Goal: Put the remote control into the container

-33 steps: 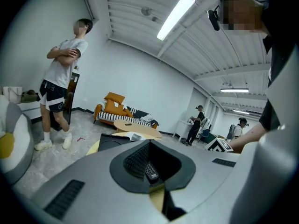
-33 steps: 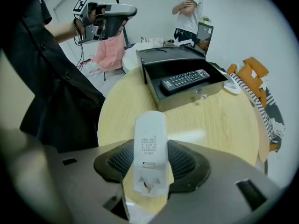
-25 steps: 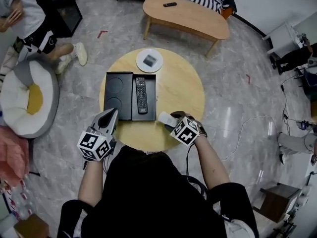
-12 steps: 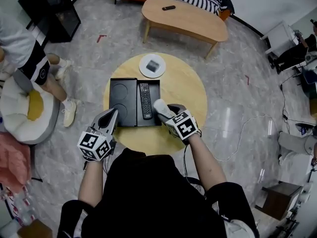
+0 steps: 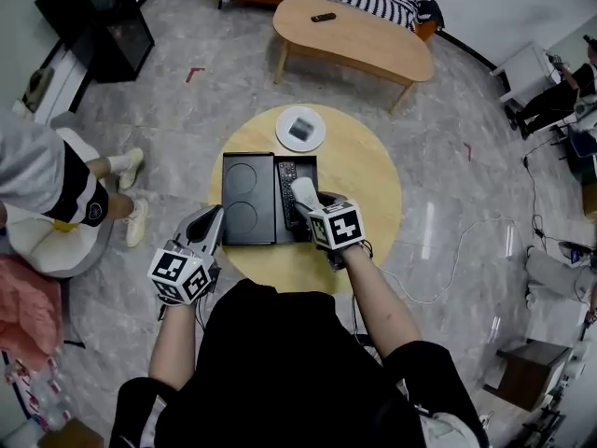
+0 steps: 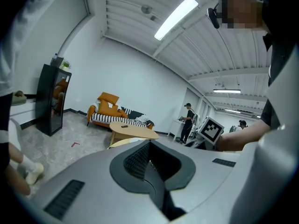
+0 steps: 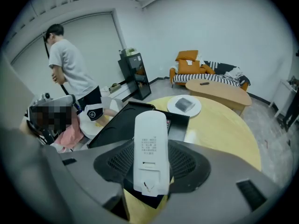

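Between the jaws of the right gripper [image 7: 152,166], the white remote control [image 7: 150,141] was held tight by its near end, and the jaws stood wide around it. Its long side ran straight out ahead of the jaws, away from the person, so most of it stuck out in front. Just ahead of it and lower down lay the black container [image 5: 241,203] on the round counter [image 5: 359,185]. The front end of the white remote hung over the right part of the container, the long thin part, and pointed nearly the same way that part runs. A black remote [image 5: 287,175] already lay in there. The left part, with two round dips, had nothing in it. The right gripper was by far the nearer one. The left gripper [image 5: 201,236] was off to the left, just beside the near edge of the counter, with its jaws closed together on nothing. In the head view the right gripper covered the near end of the thin part. So I could not tell if the white remote touched the container or the black remote, or how much room was left beside the black remote.
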Demonstrator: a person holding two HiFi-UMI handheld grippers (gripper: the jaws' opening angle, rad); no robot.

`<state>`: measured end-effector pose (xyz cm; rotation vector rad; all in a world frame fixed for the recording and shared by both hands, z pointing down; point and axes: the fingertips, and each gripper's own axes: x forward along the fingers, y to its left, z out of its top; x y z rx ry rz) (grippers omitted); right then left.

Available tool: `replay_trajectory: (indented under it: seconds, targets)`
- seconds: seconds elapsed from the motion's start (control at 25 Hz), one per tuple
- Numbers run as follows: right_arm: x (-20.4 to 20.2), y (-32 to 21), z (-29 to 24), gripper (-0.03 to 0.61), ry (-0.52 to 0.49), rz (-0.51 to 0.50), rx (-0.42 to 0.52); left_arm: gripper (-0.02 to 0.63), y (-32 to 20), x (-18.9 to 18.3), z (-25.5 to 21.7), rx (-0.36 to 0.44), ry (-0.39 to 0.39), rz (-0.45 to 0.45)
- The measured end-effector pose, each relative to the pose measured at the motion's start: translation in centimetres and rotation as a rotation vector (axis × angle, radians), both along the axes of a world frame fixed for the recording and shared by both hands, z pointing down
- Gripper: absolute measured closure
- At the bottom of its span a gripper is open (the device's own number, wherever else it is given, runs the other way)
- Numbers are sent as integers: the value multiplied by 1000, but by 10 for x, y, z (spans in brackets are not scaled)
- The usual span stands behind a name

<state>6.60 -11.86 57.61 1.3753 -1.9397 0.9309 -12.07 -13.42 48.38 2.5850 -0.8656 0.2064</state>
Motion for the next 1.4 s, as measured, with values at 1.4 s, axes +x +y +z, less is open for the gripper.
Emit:
replay_trajectory:
  seconds: [1.4]
  targets:
    - [-11, -60, 79, 342, 64, 276, -215, 606, -54, -47, 31, -66, -54, 12]
